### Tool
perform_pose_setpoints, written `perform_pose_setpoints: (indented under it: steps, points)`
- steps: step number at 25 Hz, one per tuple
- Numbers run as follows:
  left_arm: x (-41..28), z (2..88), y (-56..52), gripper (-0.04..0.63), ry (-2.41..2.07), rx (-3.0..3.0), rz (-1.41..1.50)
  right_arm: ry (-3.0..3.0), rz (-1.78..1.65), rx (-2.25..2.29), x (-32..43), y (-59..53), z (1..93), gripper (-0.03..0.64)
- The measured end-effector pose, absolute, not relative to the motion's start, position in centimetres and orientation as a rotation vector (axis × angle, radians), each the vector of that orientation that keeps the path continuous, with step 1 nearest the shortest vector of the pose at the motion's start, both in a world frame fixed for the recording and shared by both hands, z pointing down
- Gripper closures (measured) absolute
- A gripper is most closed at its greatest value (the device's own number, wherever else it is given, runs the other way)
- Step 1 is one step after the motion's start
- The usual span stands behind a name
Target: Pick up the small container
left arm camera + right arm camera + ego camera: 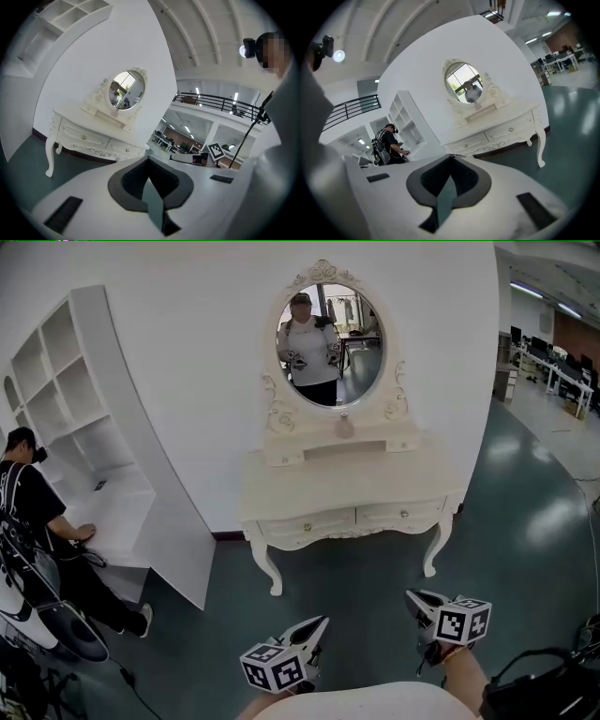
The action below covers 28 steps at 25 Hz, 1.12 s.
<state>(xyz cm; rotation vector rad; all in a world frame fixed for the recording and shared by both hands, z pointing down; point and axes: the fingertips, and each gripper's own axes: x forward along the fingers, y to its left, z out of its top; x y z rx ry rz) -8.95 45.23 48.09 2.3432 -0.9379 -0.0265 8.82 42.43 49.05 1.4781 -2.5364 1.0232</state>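
Note:
The small container [345,426] is a pale pinkish pot on the raised shelf under the oval mirror [329,345] of the cream dressing table [309,498]. It also shows small and far off in the right gripper view [478,105]. Both grippers are low in the head view, well short of the table and over the green floor. My left gripper [322,622] [148,158] is shut with nothing in it. The right gripper [411,595] [451,156] is also shut and empty. Both point toward the table.
A white shelf unit [89,418] leans against the wall at the left, with a person in black [33,512] bent over it. Dark gear [544,690] lies at the bottom right. Green floor [356,587] stretches between me and the table's curved legs.

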Motion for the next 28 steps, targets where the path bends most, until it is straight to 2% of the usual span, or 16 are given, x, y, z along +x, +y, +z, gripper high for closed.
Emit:
perform_pose_setpoints:
  steps: [8, 14, 21, 28]
  points:
    - [-11.7, 50.3, 39.3, 0.595, -0.992, 2.227, 0.029, -2.473, 1.106, 1.388, 6.7, 37.0, 52.1, 0.615]
    - [-10.3, 50.4, 30.7, 0.595, -0.845, 2.289, 0.059, -2.405, 1.153, 1.471, 6.9, 30.6, 53.8, 0.615]
    - [-11.3, 45.3, 19.2, 0.595, -0.740, 2.490, 0.030, -2.460, 1.089, 1.595, 4.2, 19.8, 49.7, 0.615]
    - [-12.9, 44.6, 13.1, 0.595, -0.609, 2.721, 0.221, -2.488, 1.042, 1.624, 0.3, 12.2, 48.1, 0.615]
